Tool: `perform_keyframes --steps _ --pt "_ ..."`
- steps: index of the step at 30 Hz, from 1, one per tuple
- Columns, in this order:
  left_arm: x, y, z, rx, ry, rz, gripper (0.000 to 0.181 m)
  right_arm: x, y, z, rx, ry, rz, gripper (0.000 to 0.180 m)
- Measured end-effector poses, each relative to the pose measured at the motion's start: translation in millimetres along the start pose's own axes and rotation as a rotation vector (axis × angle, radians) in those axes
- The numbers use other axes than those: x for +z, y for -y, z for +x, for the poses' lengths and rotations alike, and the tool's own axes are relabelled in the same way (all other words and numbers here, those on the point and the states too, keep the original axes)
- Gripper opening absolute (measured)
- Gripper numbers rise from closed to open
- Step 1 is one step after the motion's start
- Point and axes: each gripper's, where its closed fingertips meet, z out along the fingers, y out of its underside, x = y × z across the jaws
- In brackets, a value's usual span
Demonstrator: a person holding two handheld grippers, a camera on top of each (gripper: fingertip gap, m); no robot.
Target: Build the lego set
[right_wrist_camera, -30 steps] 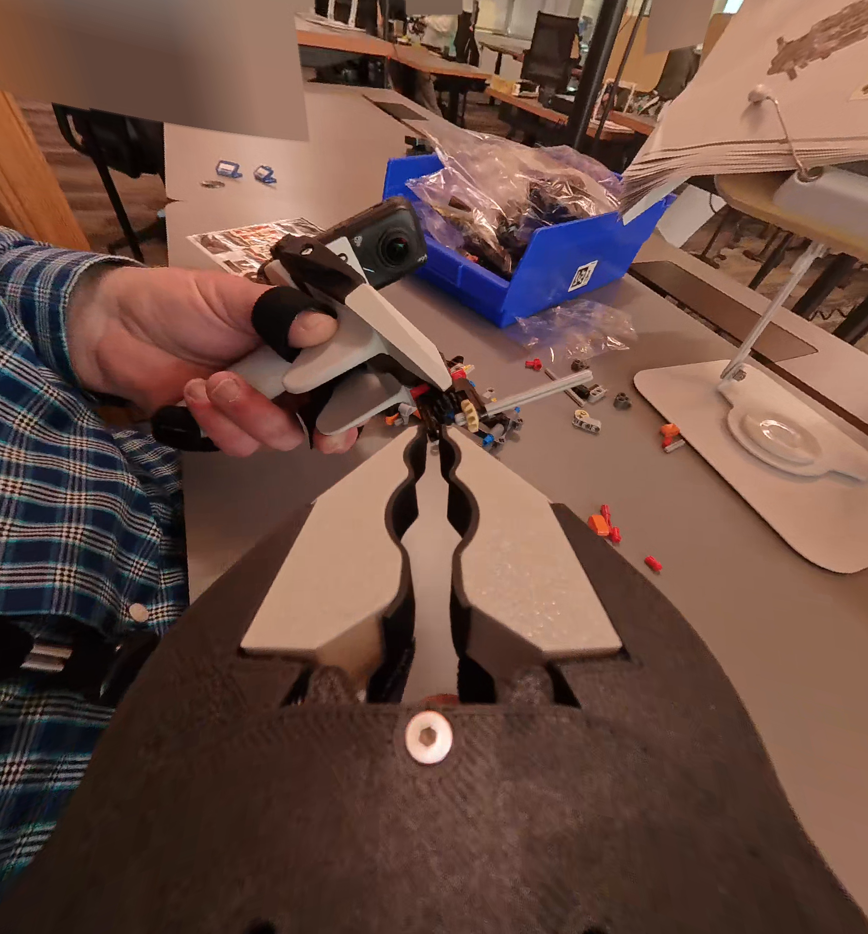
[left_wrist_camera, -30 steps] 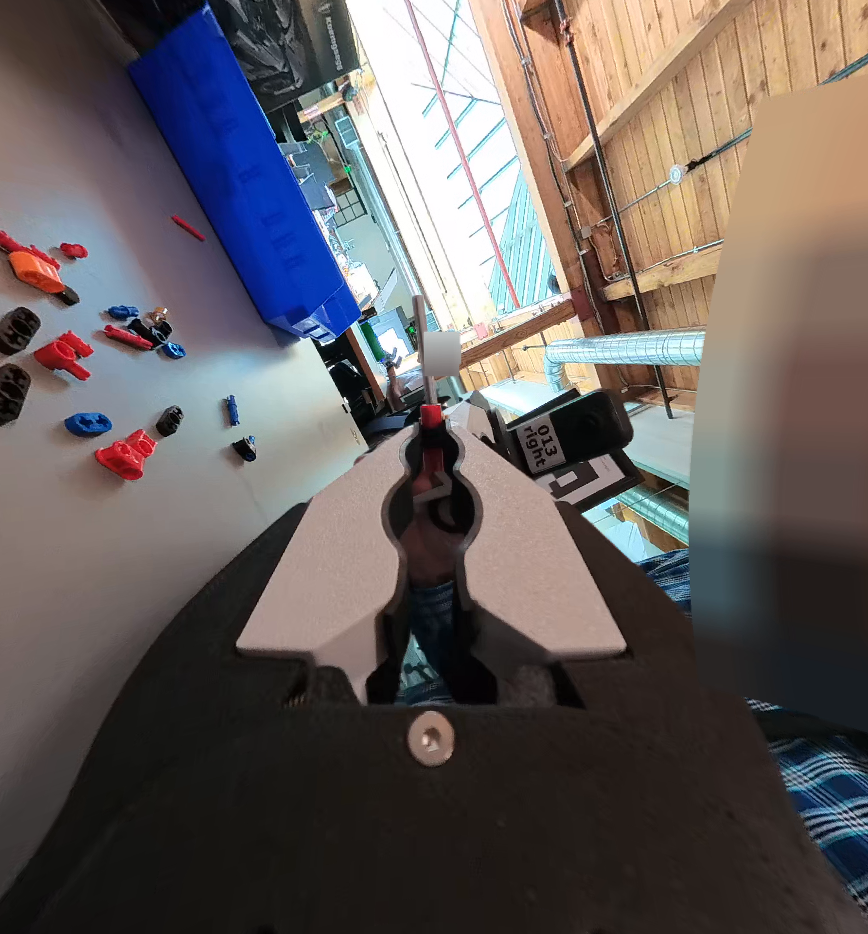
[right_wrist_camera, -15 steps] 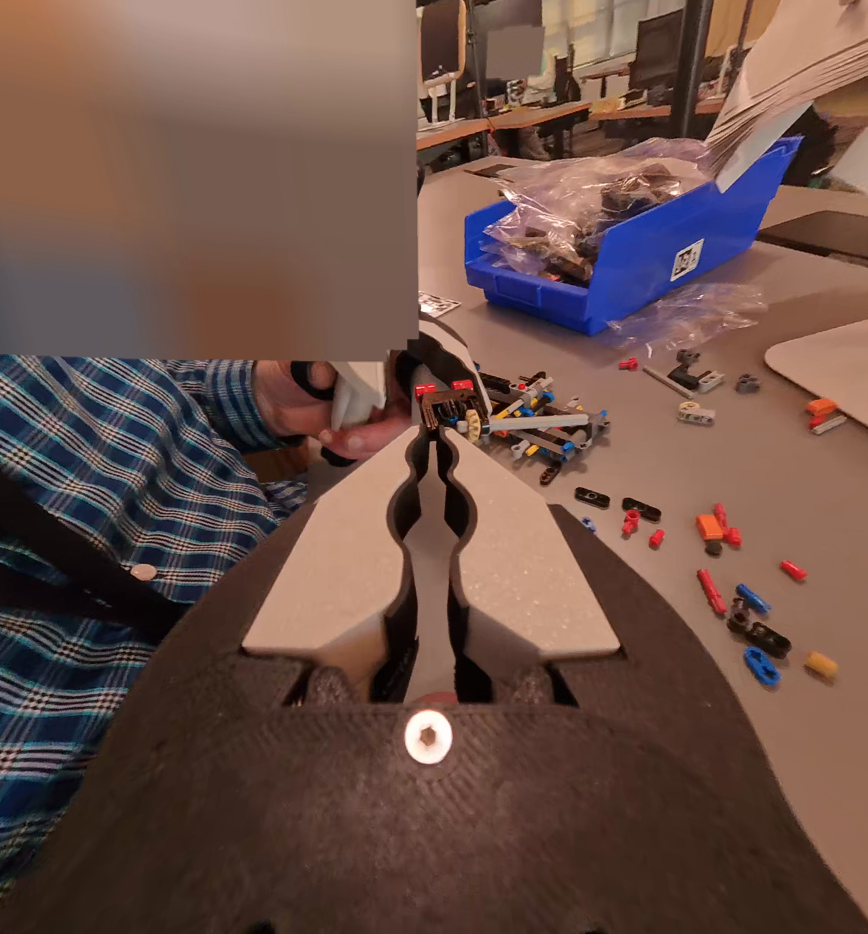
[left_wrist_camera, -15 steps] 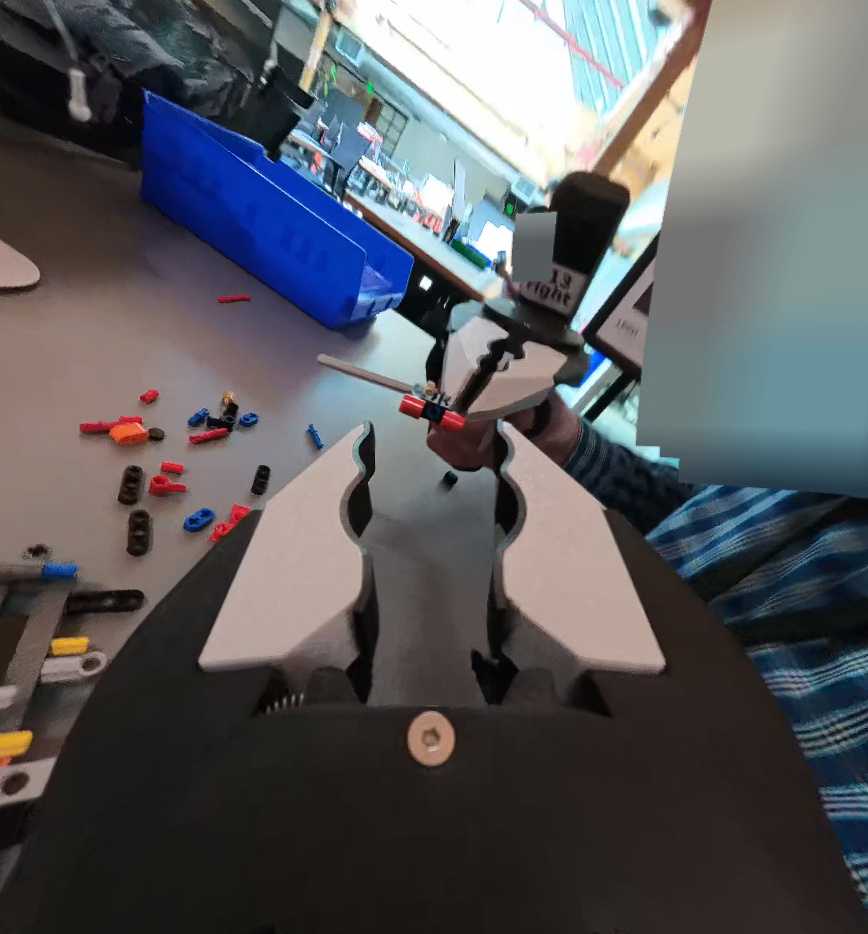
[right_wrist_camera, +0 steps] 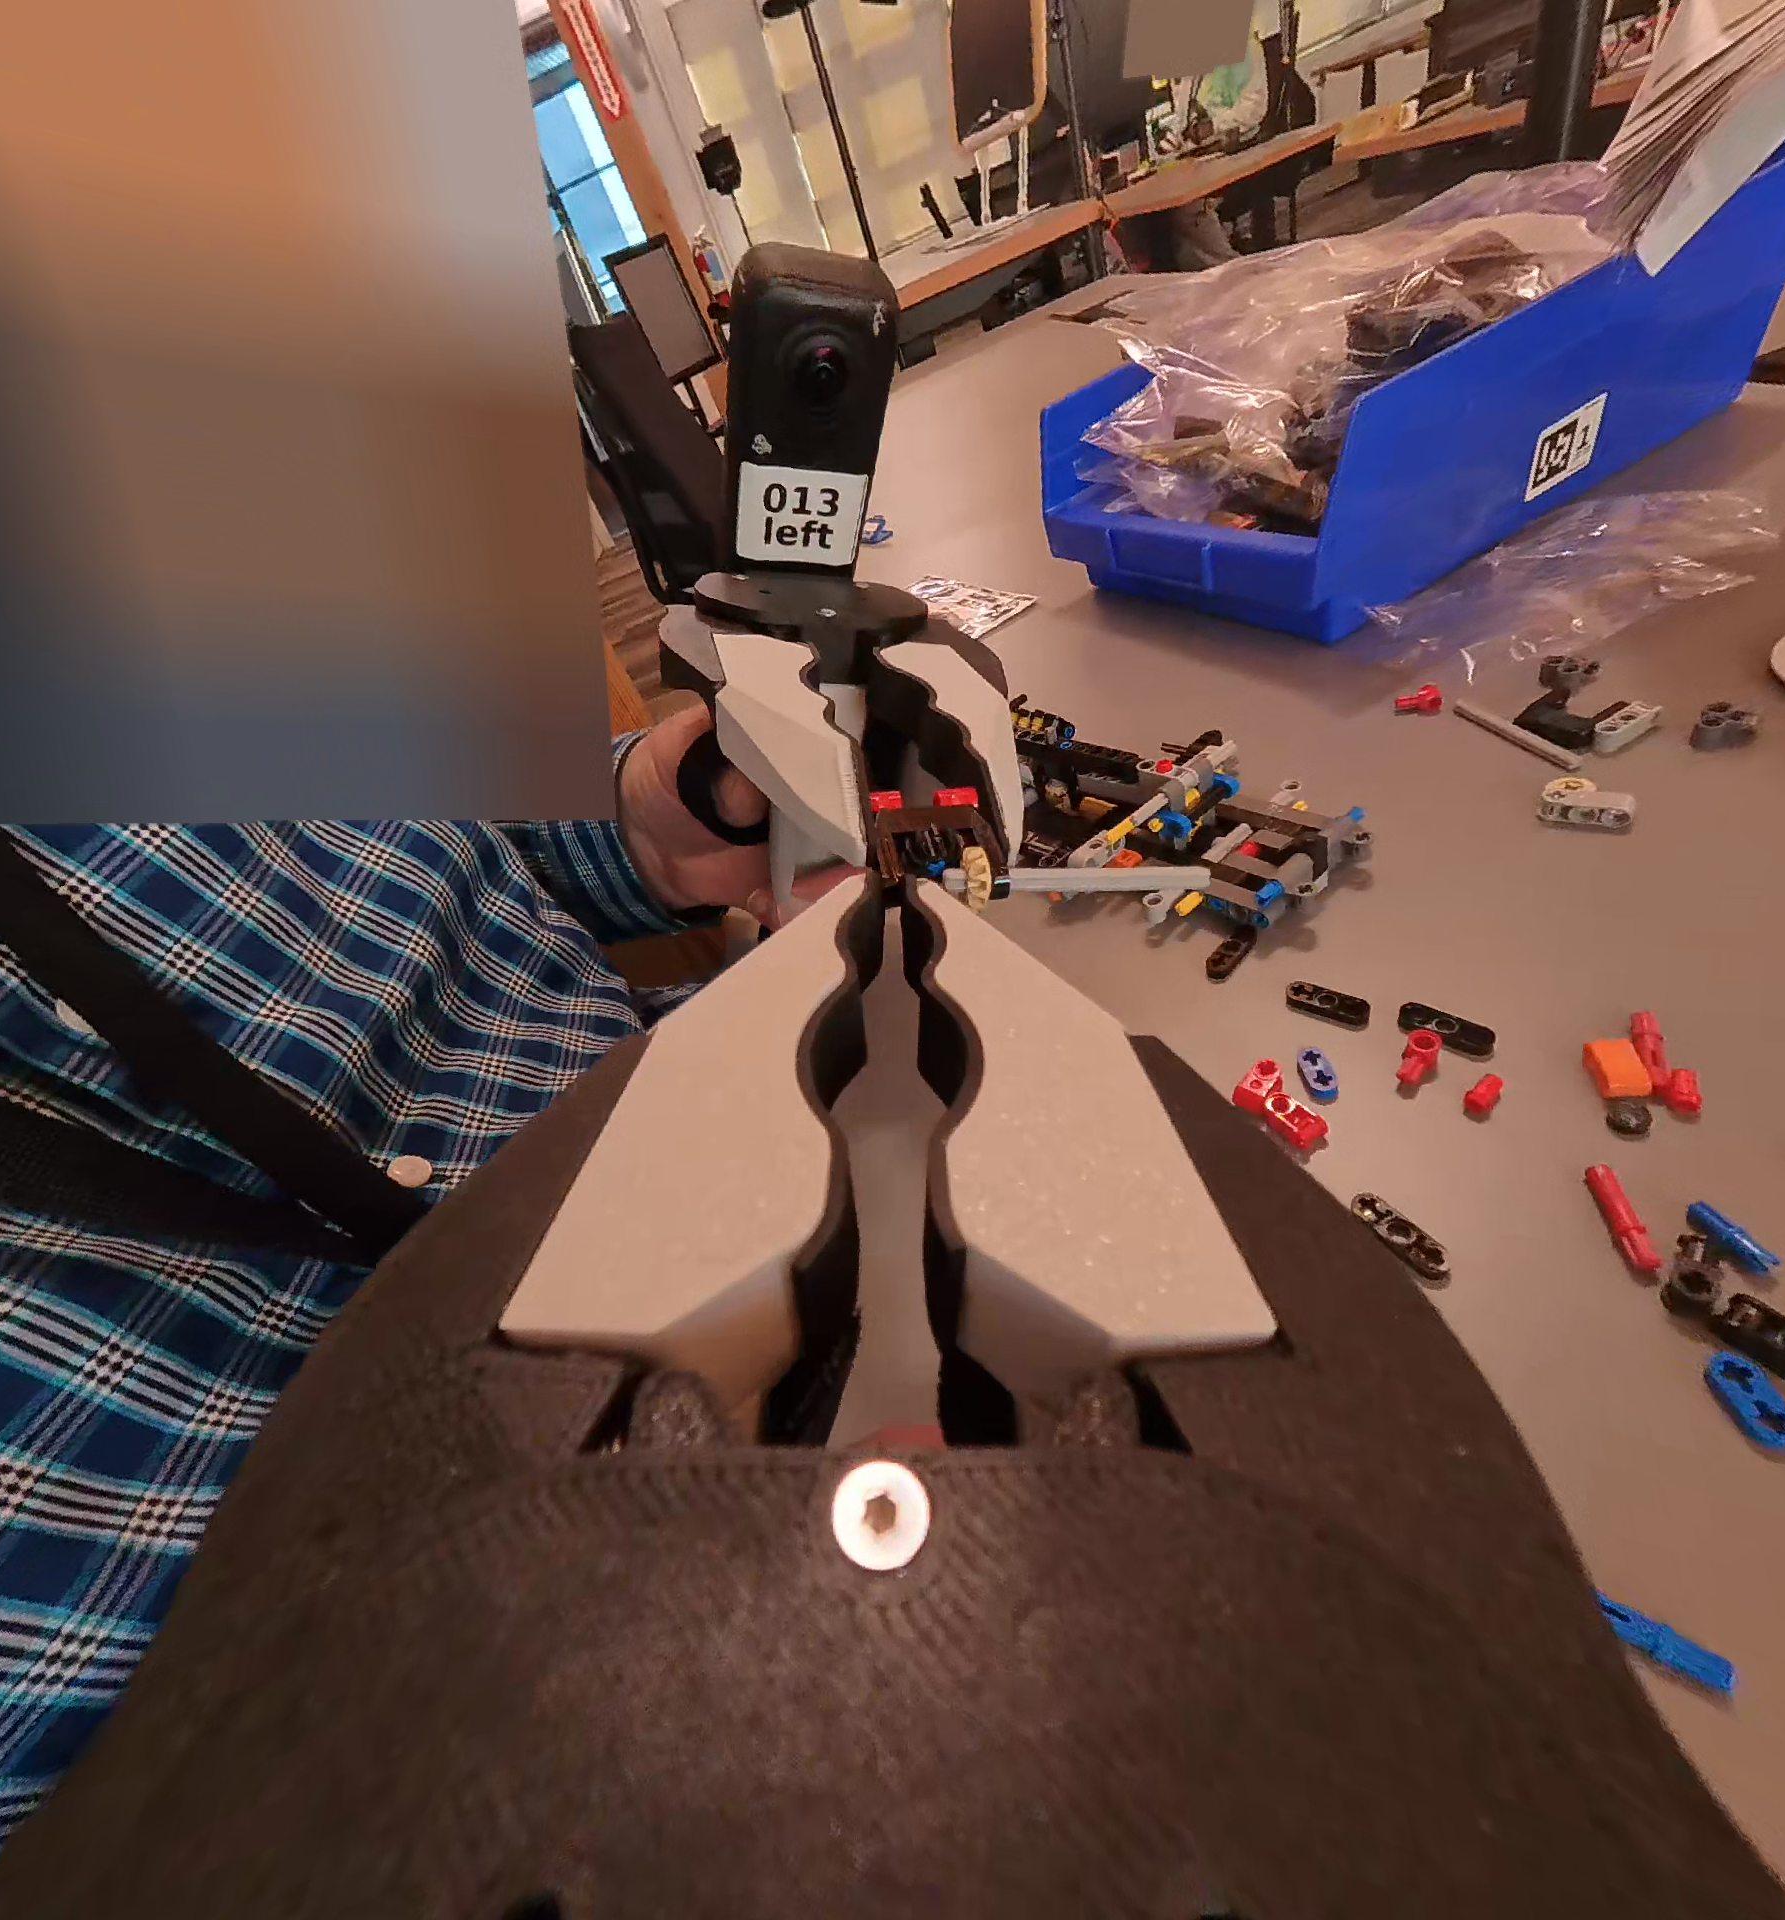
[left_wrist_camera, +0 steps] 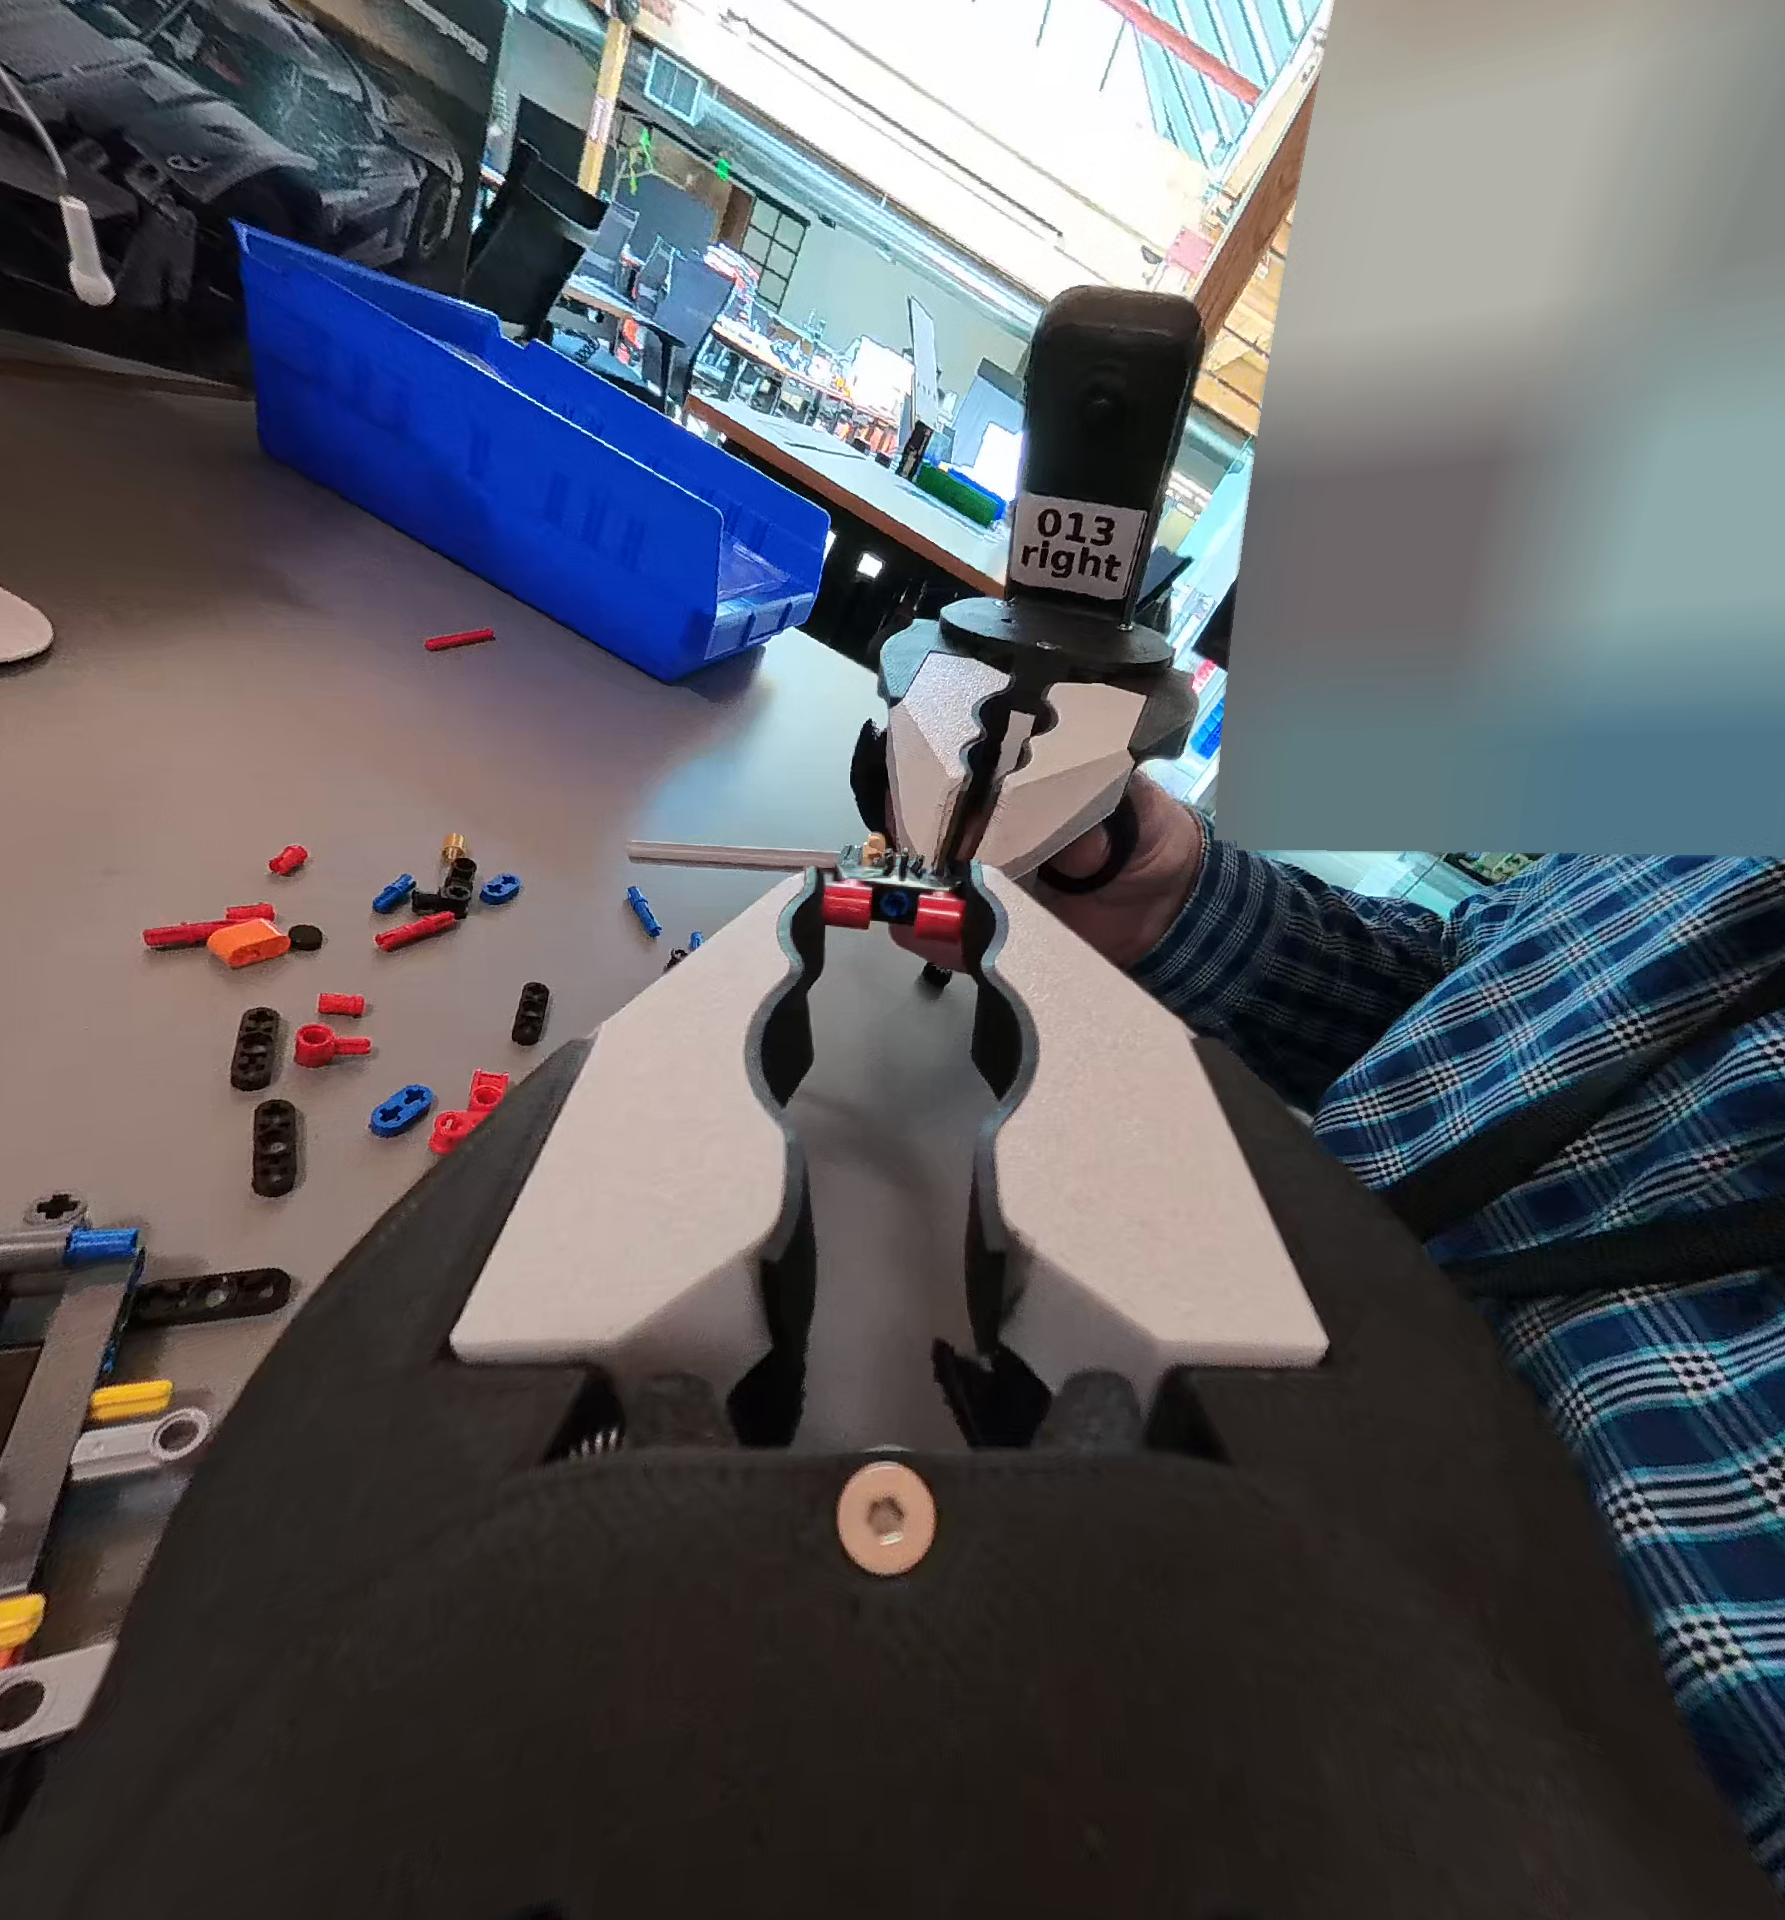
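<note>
While the grey table (right_wrist_camera: 1127,1195) lies strewn with loose pieces, the blue bin (right_wrist_camera: 1407,499) of bagged parts sits well back, and the larger chassis build (right_wrist_camera: 1210,821) rests on the table behind the action. Up front, both tools meet in mid-air over one small sub-assembly (right_wrist_camera: 929,836). The right gripper (right_wrist_camera: 893,894) is pinched nearly closed on its near edge. The left gripper (left_wrist_camera: 888,904) stands partly open, its tips bracketing the two red bushes (left_wrist_camera: 893,902); whether they actually press on them, I cannot tell. Judging the step as a handover or re-grip, the left should close squarely on the red ends before the right lets go, without twisting. From the right wrist view the long grey axle (right_wrist_camera: 1096,881) runs level, pointing right toward the chassis, tan gear (right_wrist_camera: 976,868) at its inner end.
</note>
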Motion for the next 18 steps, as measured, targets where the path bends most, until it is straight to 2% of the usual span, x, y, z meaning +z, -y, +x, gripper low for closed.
perform_keyframes --steps 1,3,7,13,16,18 --pt "0.0 0.1 -0.9 -0.009 0.002 0.005 0.024 0.0 0.4 1.0 0.006 -0.003 0.002 0.000" --pt "-1.2 1.9 -2.8 -0.040 0.000 0.025 0.024 -1.9 2.4 3.1 0.011 -0.015 0.012 0.013" --pt "-7.6 1.9 -10.1 -0.100 0.007 0.046 0.024 -21.9 -0.7 17.4 -0.058 -0.105 -0.018 0.012" --pt "-11.1 -5.1 -20.2 -0.166 0.019 0.055 0.024 -69.0 -41.1 104.3 -0.254 -0.541 -0.326 0.014" --pt "-11.1 -5.3 -24.4 -0.207 0.013 0.062 0.024 -76.5 -58.5 134.4 -0.287 -0.596 -0.428 0.014" --pt "-10.8 -6.1 -26.6 -0.225 0.013 0.056 0.024 -73.3 -66.1 146.5 -0.295 -0.574 -0.458 0.013"
